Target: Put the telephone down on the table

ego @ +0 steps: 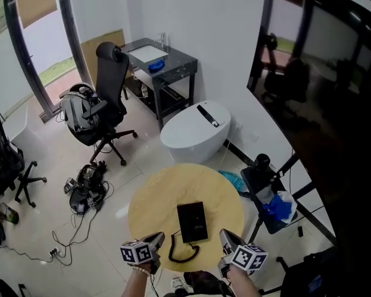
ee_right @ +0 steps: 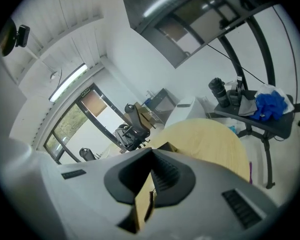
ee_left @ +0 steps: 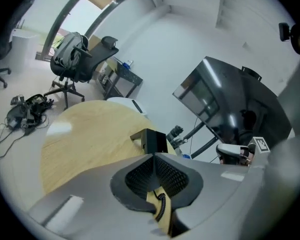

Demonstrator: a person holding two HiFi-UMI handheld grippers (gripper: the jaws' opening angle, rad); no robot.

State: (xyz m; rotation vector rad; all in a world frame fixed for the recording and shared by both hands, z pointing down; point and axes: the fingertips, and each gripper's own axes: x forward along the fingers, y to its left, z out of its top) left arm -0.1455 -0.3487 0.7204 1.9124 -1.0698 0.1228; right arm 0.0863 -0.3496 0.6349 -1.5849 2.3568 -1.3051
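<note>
The black telephone [ego: 192, 221] lies flat on the round wooden table [ego: 154, 197], near its front edge, with its coiled cord [ego: 183, 253] looping off its near end. My left gripper [ego: 158, 236] hovers just left of the cord, jaws shut on nothing. To the phone's right my right gripper [ego: 224, 234] is also shut and empty. In the left gripper view the closed tips [ee_left: 153, 157] point at the telephone [ee_left: 151, 140], and the cord [ee_left: 161, 207] shows below them. The right gripper view has the closed jaws [ee_right: 151, 153] over the table [ee_right: 210, 139].
A white oval pod [ego: 195, 132] stands behind the table. A tripod tray with blue cloth [ego: 277, 208] is close on the right. A black office chair [ego: 111, 98], a backpack [ego: 77, 111], a grey desk [ego: 164, 60] and floor cables [ego: 85, 189] are farther left.
</note>
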